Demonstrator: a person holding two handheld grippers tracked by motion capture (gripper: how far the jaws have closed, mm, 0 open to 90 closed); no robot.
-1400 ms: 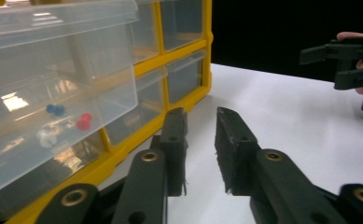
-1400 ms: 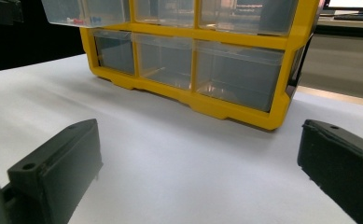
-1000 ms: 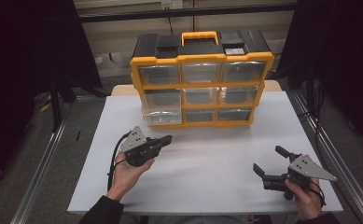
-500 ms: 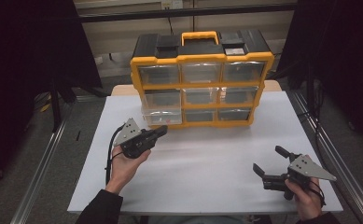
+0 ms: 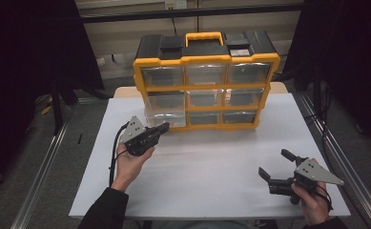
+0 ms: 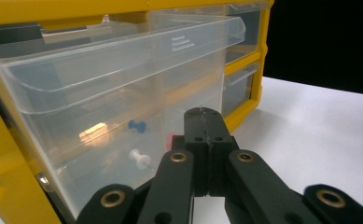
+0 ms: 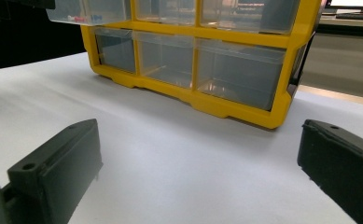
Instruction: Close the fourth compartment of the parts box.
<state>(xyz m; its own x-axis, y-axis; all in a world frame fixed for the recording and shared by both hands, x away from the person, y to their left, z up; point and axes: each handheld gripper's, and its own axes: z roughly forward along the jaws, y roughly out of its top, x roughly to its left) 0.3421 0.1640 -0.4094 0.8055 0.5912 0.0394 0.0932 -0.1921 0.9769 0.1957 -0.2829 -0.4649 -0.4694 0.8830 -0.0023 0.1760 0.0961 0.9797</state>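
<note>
Clear plastic marks the work in hand: the bottom-left drawer of the yellow organiser juts forward of its slot, holding a few pushpins. The left gripper, jaws pressed together, points its tips at the drawer's front — pushing it home looks like what remains. The right gripper rests spread wide on the white table, well apart — idle, by the look of it

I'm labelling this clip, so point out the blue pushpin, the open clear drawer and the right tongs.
blue pushpin (image 6: pixel 137 125), left gripper view, its head.
open clear drawer (image 6: pixel 123 60), left gripper view, front wall.
right tongs (image 5: pixel 274 166), high view, midway between fingertips.
</note>
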